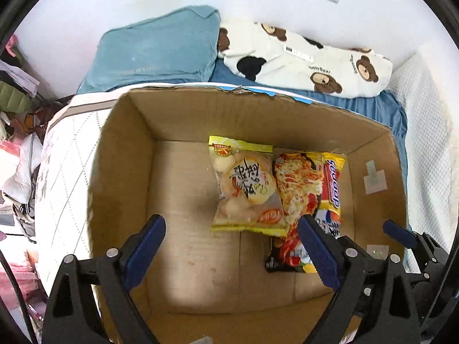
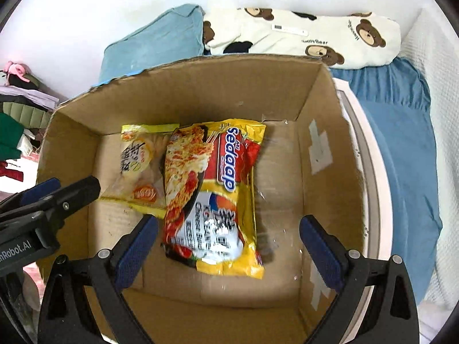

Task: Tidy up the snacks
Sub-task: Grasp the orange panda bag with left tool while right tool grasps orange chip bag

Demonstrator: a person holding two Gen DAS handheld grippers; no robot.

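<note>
Left wrist view: left gripper (image 1: 231, 248) hangs over the cardboard box (image 1: 183, 114) on the bed (image 1: 396, 109), fingers spread wide, nothing held. Yellow snack bag (image 1: 243, 185) lies on the box floor, overlapping the noodle packet (image 1: 305, 200).

Right wrist view: right gripper (image 2: 228, 248) fingers wide apart too, empty, above the noodle packet (image 2: 212, 195) inside the box (image 2: 235, 86).

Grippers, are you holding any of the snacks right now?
No, nothing is held. The left gripper and right gripper are both open above the cardboard box. The noodle packet and yellow snack bag lie inside, untouched.
</note>
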